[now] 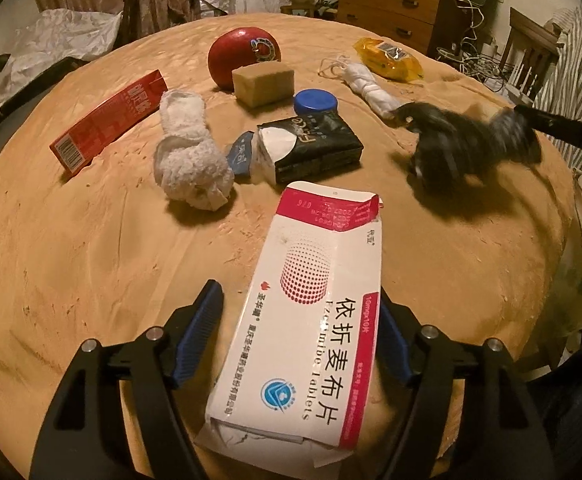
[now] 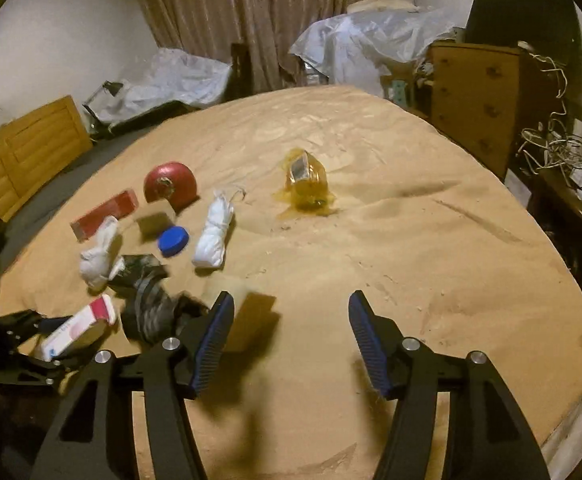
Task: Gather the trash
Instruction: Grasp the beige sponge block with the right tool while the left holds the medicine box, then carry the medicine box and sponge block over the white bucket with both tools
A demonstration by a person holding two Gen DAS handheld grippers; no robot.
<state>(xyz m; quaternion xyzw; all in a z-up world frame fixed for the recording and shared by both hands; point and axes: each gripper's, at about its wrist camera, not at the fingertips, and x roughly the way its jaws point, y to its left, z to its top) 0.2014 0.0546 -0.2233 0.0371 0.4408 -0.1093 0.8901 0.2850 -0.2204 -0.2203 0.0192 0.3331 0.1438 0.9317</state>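
While hidden elsewhere, chest of drawers (image 2: 475, 104) shows.

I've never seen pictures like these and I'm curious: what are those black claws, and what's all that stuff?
Those claws are grabbers. A person holds one in each hand, and each carries a camera looking along its two fingers. One picture comes from the left gripper. A white and pink medicine box lies between its fingers, but they are open, not squeezing. The other comes from the right gripper, which is open and empty. On the tan blanket lie a red box, a fluffy white bundle, a blue cap, a black tissue pack and a yellow wrapper.
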